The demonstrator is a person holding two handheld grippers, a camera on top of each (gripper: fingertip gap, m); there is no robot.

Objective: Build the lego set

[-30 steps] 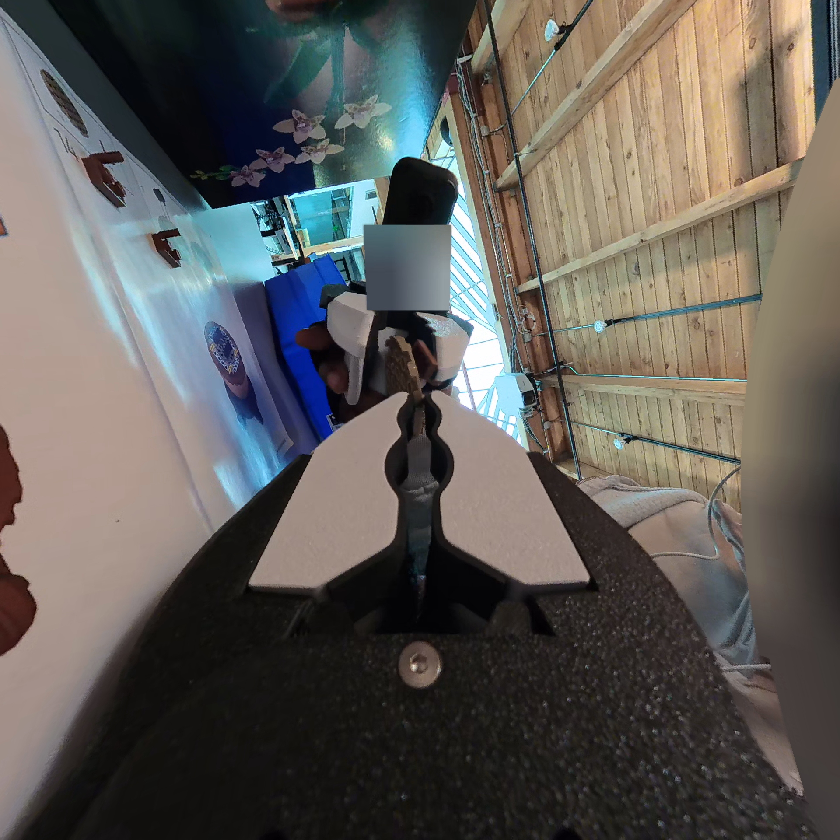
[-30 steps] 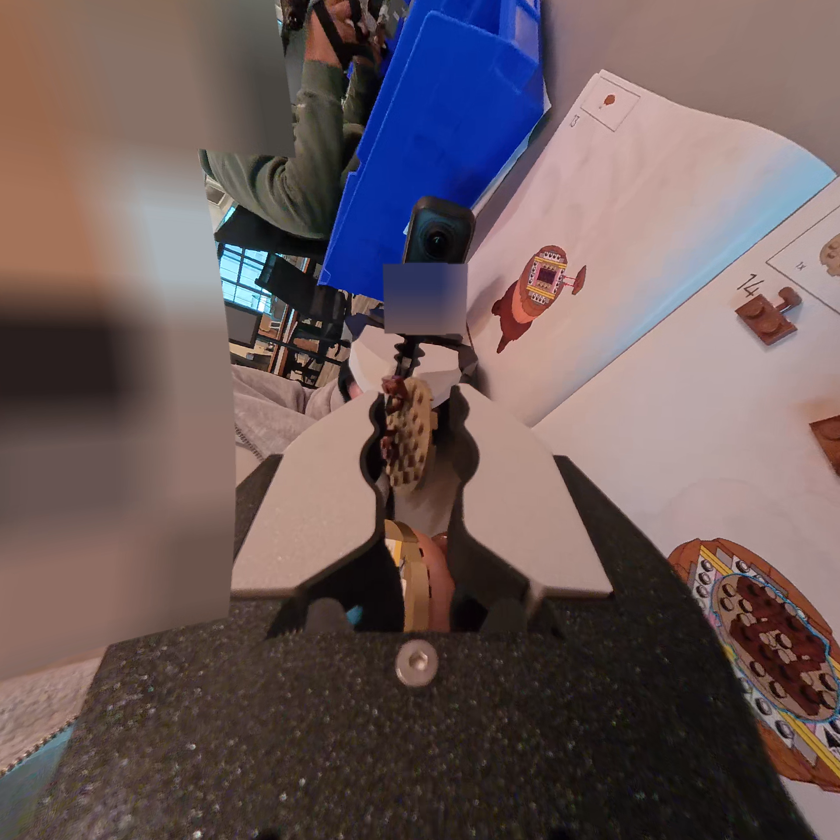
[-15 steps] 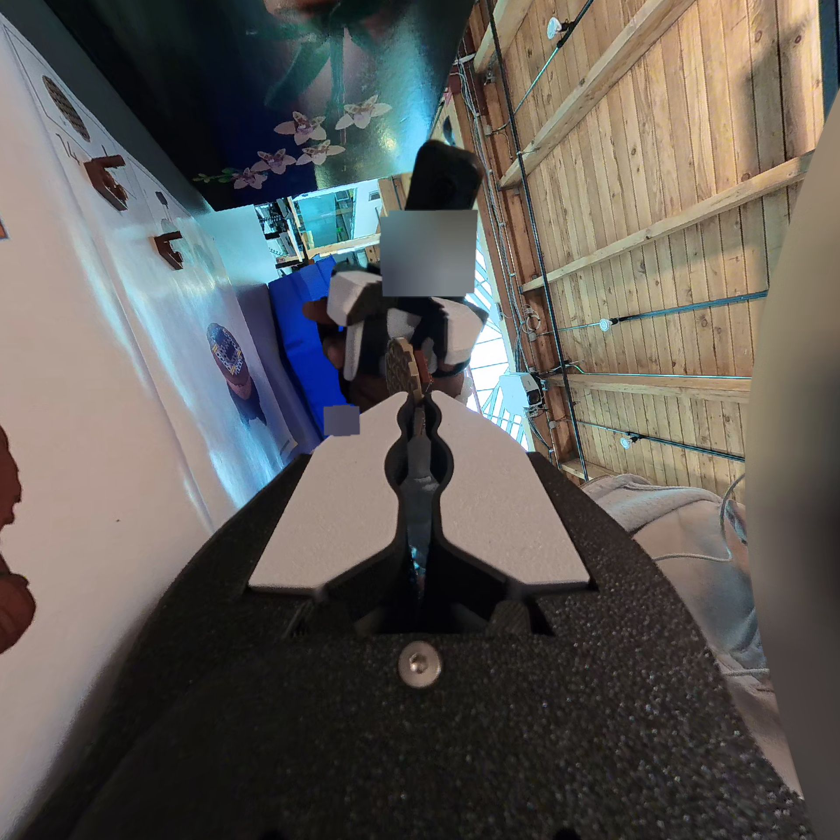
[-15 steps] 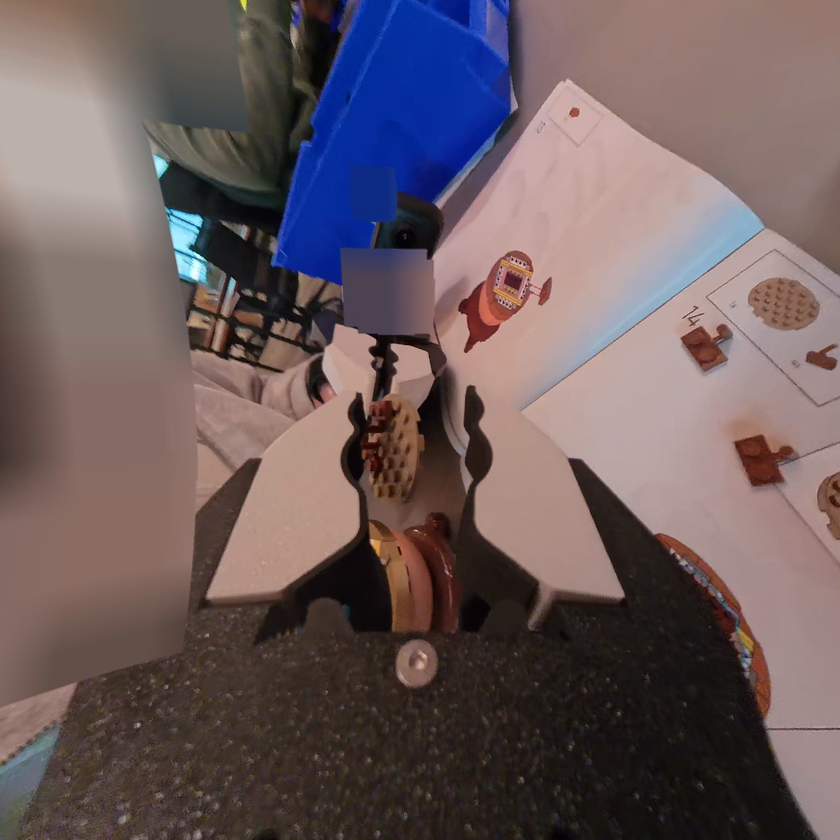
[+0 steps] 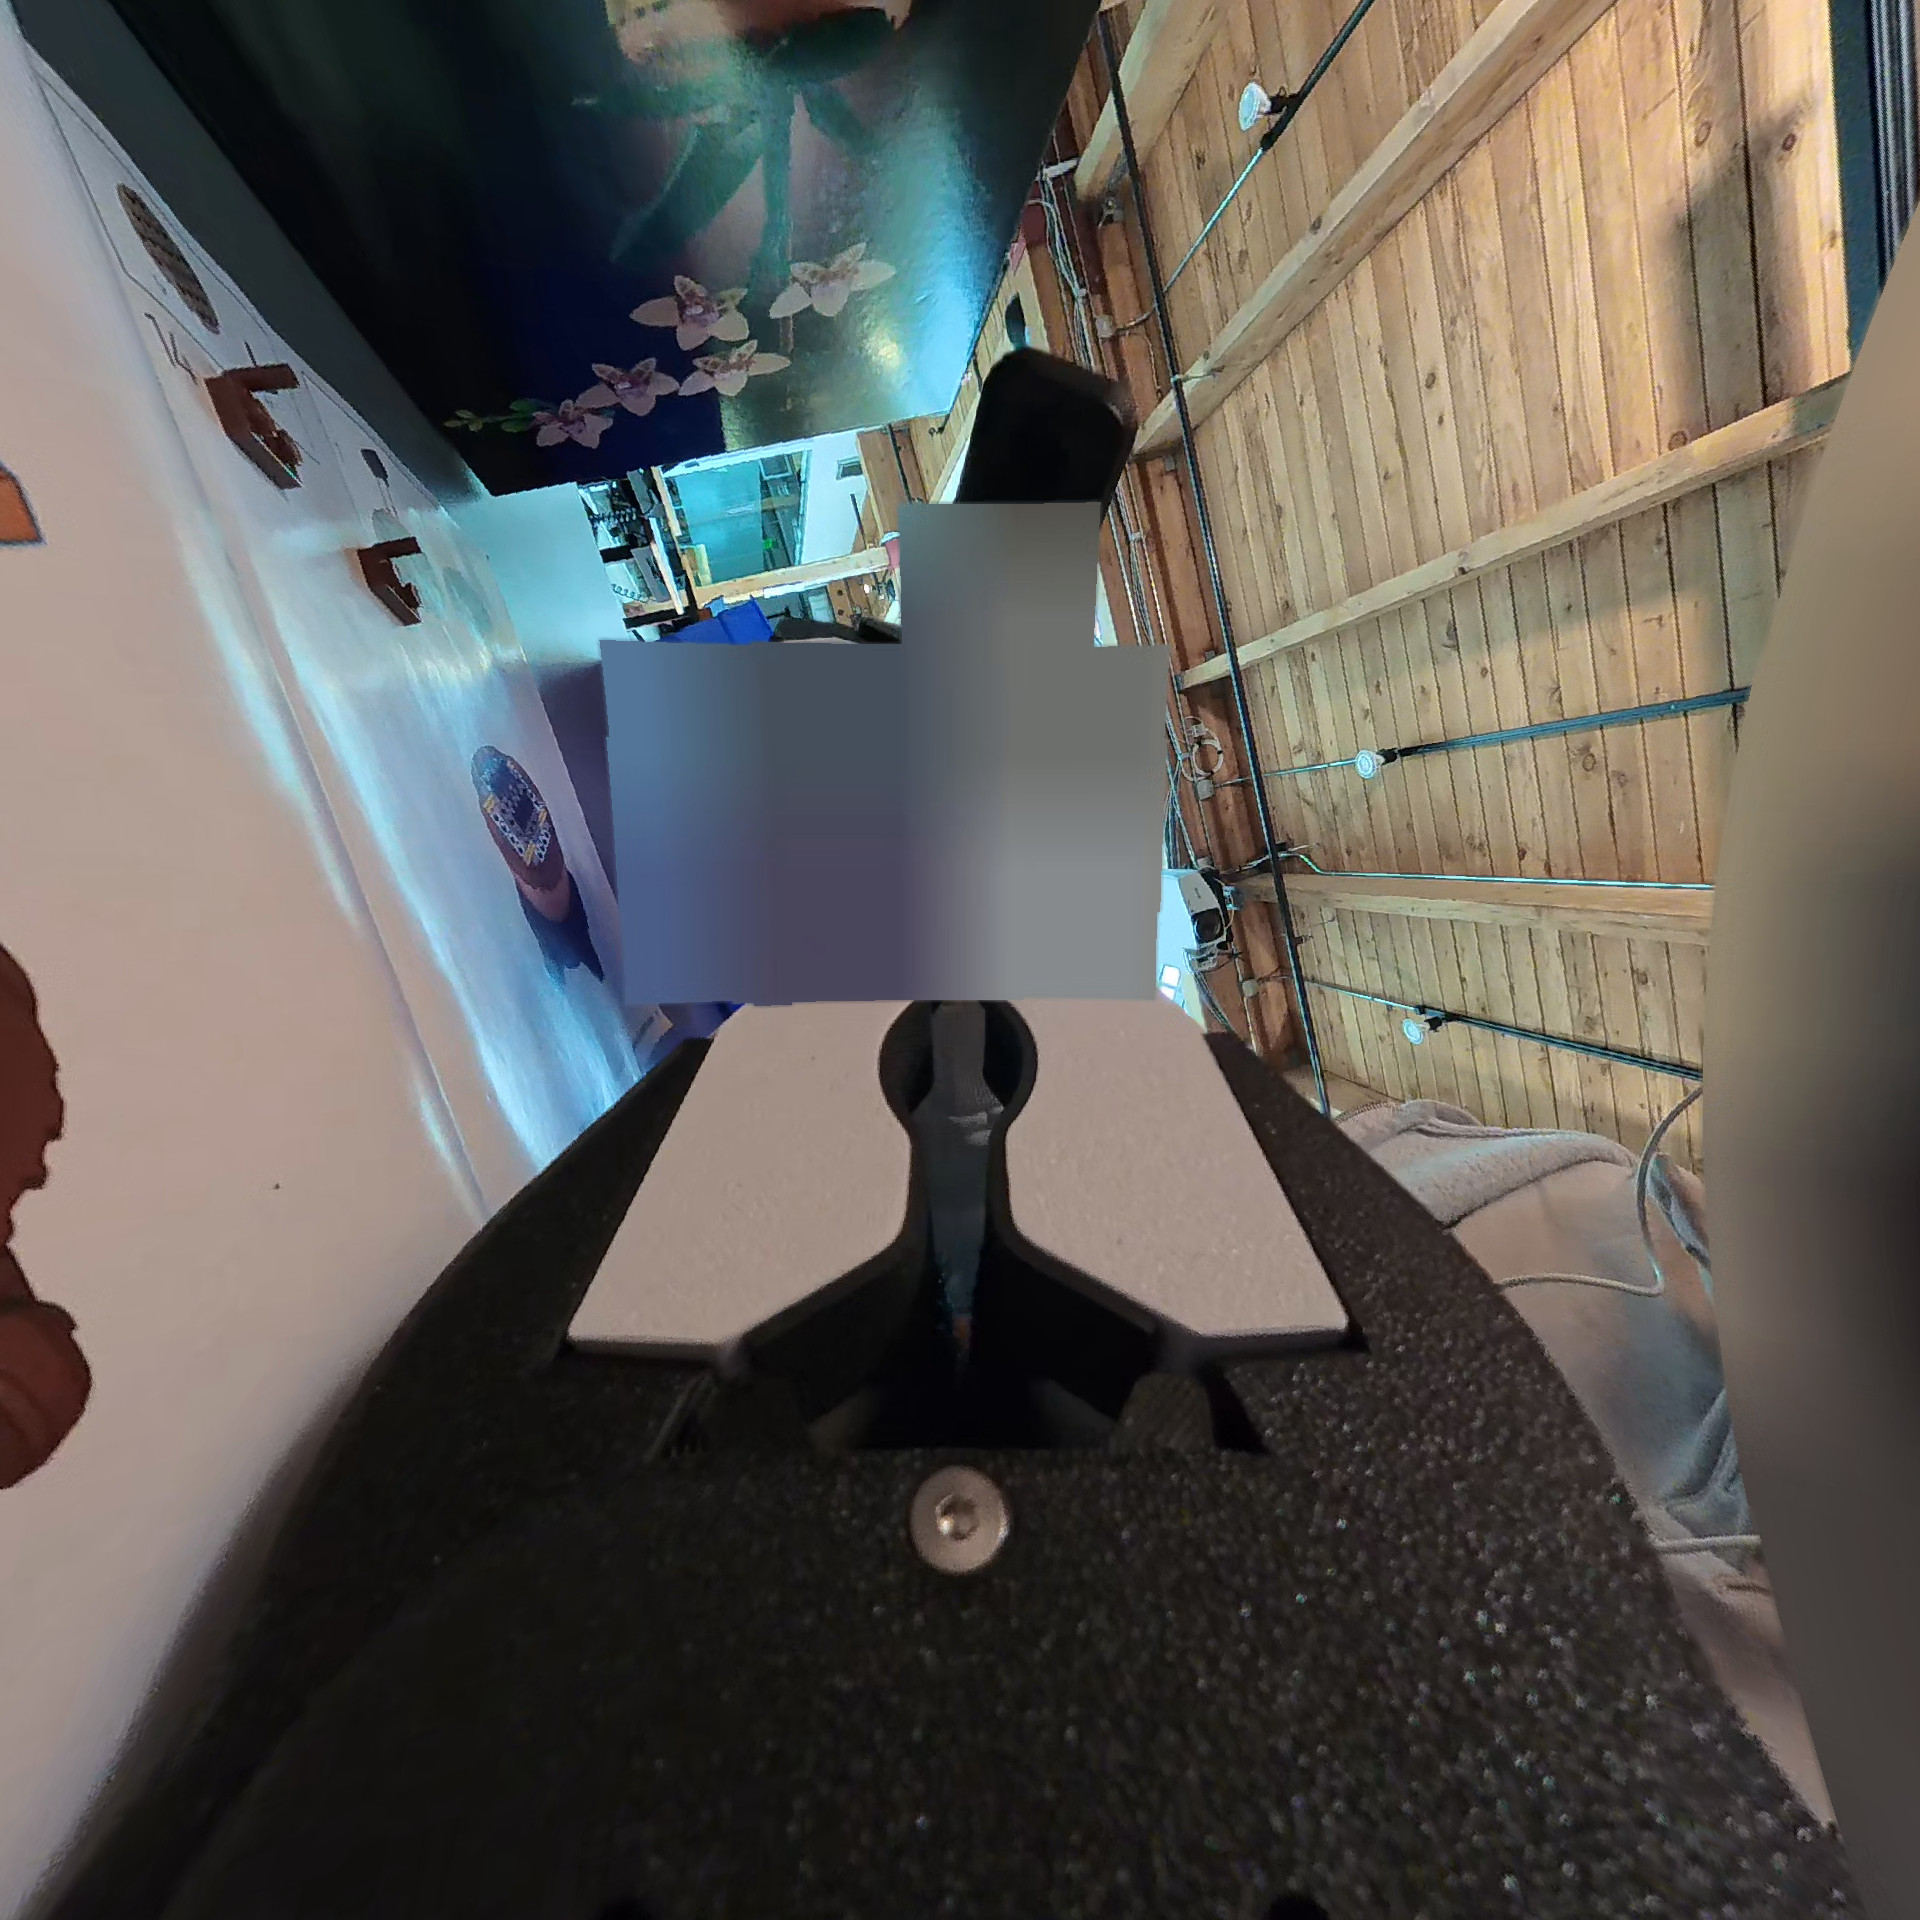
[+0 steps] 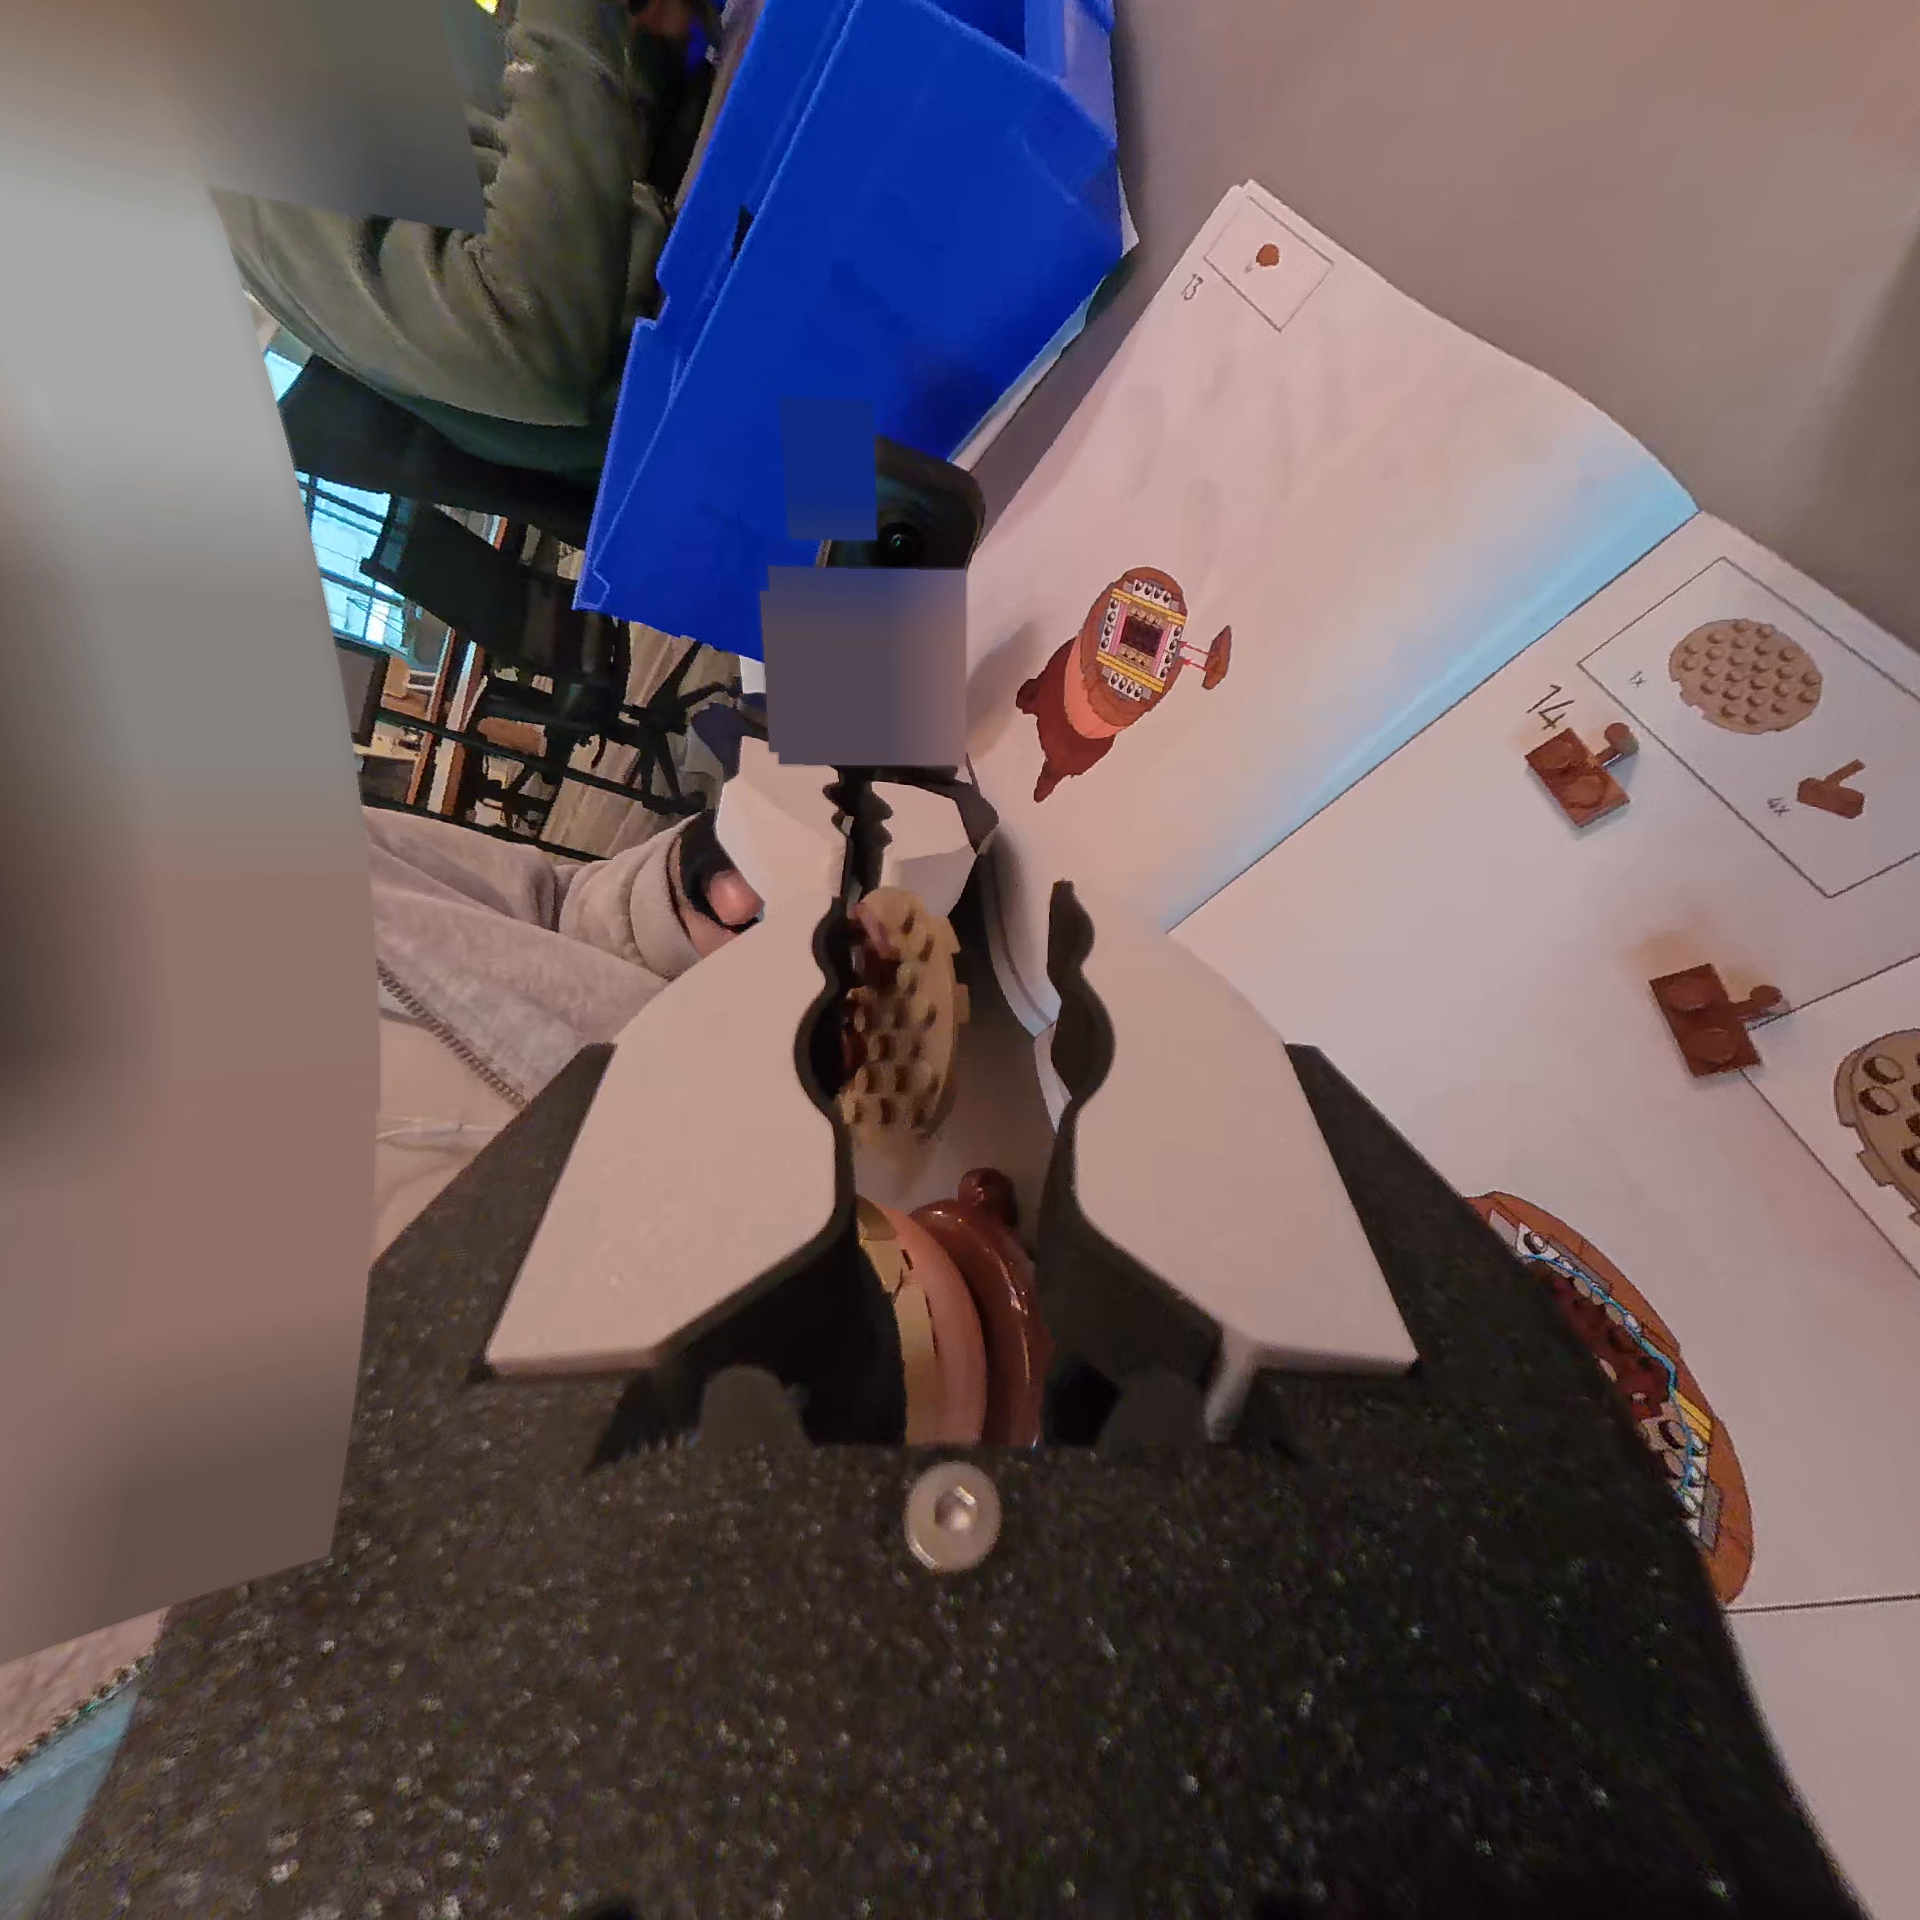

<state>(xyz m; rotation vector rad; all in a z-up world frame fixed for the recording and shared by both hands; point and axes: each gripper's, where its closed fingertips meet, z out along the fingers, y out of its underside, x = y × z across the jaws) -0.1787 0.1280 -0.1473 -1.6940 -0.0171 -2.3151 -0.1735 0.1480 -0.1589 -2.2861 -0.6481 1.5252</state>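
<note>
Now the right tongs (image 6: pixel 940 997), closed a second ago, are seen parted around the tan round plate (image 6: pixel 902 1023) held edge-on by the left tongs (image 6: pixel 868 831), while the brown assembly (image 6: pixel 977 1309) is kept deep between them, suggesting joining is underway.
</note>
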